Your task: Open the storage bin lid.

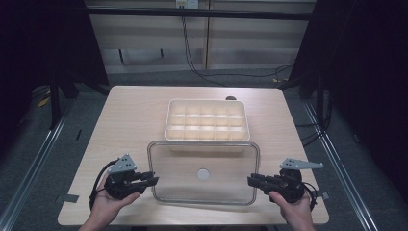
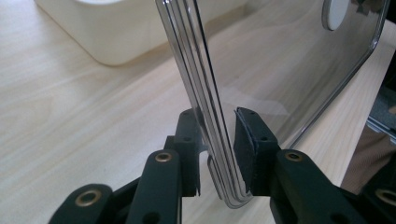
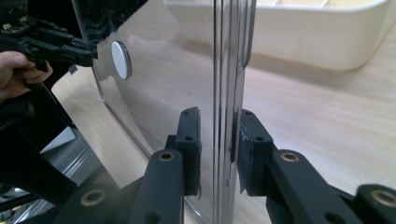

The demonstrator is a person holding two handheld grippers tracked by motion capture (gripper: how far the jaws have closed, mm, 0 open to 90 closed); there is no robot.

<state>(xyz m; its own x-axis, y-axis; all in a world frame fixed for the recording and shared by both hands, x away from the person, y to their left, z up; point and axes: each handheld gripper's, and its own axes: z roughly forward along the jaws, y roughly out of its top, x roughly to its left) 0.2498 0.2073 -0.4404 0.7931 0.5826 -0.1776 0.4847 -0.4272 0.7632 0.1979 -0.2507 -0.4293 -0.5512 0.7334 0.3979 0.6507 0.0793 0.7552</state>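
Observation:
A clear rectangular lid with a white round disc at its middle hangs level over the near half of the table, held at both short edges. My left gripper is shut on its left rim. In the left gripper view the ribbed edge of the lid runs between the pads of the left gripper. My right gripper is shut on the right rim. In the right gripper view the lid stands between the pads of the right gripper.
A cream tray with several empty compartments sits on the wooden table just behind the lid, its near wall partly under the lid's far edge. Dark floor, rails and cables surround the table.

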